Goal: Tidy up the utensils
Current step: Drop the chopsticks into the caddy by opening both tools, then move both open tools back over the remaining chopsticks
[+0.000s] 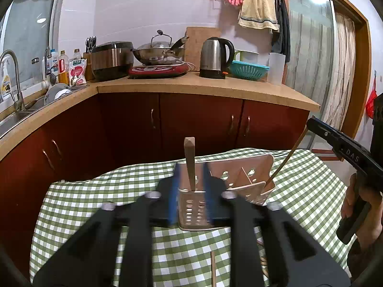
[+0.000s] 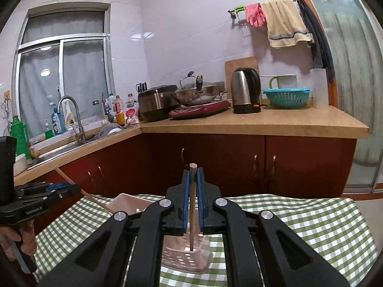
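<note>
Utensil holder, pale pink plastic with round holes and inner dividers, stands on the table with the green check cloth. It sits near the cloth's far edge, in front of the red cabinets.

Left gripper: blue pads part-way open, one on either side of the holder's near end compartment. A flat wooden utensil stands almost upright in that compartment, its top end well above the rim. There is a clear gap between it and each pad, so it is not gripped. This view is blurred around the fingers, so I cannot tell whether the pads touch the holder walls.

Right gripper: pads closed narrow on a thin chopstick. The chopstick runs up between the pads, and its top end shows just above the fingertips. Its lower end is down inside the holder. In the left wrist view the same chopstick slants from the right gripper down into the compartment at the holder's opposite, right-hand end.

Hands: right hand is wrapped round its gripper's handle at the frame edge. The left hand likewise holds the left gripper, seen low at the left of the right wrist view.

Another wooden stick lies on the cloth near the camera, partly hidden by the left gripper's body.
</note>
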`<state>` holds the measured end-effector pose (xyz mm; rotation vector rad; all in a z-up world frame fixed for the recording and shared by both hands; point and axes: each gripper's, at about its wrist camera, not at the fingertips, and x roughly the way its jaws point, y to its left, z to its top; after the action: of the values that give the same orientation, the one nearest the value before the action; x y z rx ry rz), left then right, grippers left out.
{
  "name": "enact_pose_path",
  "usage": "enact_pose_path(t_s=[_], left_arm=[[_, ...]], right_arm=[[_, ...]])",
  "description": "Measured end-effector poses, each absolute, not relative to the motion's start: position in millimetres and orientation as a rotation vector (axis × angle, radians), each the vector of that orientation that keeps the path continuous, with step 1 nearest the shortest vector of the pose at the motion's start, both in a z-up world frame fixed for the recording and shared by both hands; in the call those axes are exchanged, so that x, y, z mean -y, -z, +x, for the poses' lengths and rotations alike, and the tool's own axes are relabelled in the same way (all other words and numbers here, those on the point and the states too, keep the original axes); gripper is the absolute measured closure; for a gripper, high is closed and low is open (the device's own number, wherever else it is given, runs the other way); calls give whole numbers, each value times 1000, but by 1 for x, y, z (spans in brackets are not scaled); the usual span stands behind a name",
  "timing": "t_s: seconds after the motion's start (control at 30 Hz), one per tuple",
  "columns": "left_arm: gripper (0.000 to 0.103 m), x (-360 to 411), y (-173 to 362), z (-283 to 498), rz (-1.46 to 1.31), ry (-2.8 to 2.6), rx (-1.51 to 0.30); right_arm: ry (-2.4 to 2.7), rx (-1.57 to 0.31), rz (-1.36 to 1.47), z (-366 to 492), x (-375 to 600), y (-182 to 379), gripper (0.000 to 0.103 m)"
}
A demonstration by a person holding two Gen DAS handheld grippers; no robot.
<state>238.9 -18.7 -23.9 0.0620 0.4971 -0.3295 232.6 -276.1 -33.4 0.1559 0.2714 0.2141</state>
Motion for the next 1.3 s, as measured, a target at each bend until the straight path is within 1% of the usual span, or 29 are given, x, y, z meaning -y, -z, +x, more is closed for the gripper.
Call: enact_pose_path(t_s=[0.03, 0.07, 0.1, 0.13, 0.2, 0.23, 0.27, 0.33, 0.43, 0.5, 0.67, 0.87, 1.07, 1.3], left_arm=[[62, 19, 24, 238, 57, 330, -492], [61, 19, 24, 238, 53, 332, -489], [59, 19, 24, 238, 51, 337, -488], [53, 19, 23, 237, 49, 341, -486], [44, 20, 22, 235, 45, 338, -475], [43, 20, 20, 234, 45, 339, -469], [42, 21, 19, 234, 47, 339, -465], [31, 21, 16, 231, 50, 329, -447], [27, 21, 11, 228, 52, 318, -426], [24, 20, 8, 226, 45, 312, -420], [24, 13, 2, 209, 34, 294, -398], [24, 5, 12, 175, 37, 266, -395], [24, -8, 45, 142, 6, 233, -453], [25, -21, 95, 112, -39, 186, -537]], right_arm=[[-213, -274, 155, 233, 276, 33, 85], [-205, -273, 154, 232, 277, 33, 80], [-197, -269, 153, 232, 278, 33, 70], [-192, -264, 151, 231, 279, 33, 67], [-184, -261, 152, 230, 282, 32, 64], [-179, -257, 152, 229, 283, 31, 62], [-173, -249, 153, 226, 284, 30, 56], [-163, -238, 149, 223, 287, 26, 54], [-156, -219, 142, 215, 289, 20, 50], [-155, -208, 138, 208, 290, 16, 50], [-152, -189, 121, 186, 293, 12, 50], [-163, -216, 83, 149, 293, 29, 50], [-170, -291, 49, 115, 295, 71, 50], [-167, -422, 69, 86, 303, 136, 61]])
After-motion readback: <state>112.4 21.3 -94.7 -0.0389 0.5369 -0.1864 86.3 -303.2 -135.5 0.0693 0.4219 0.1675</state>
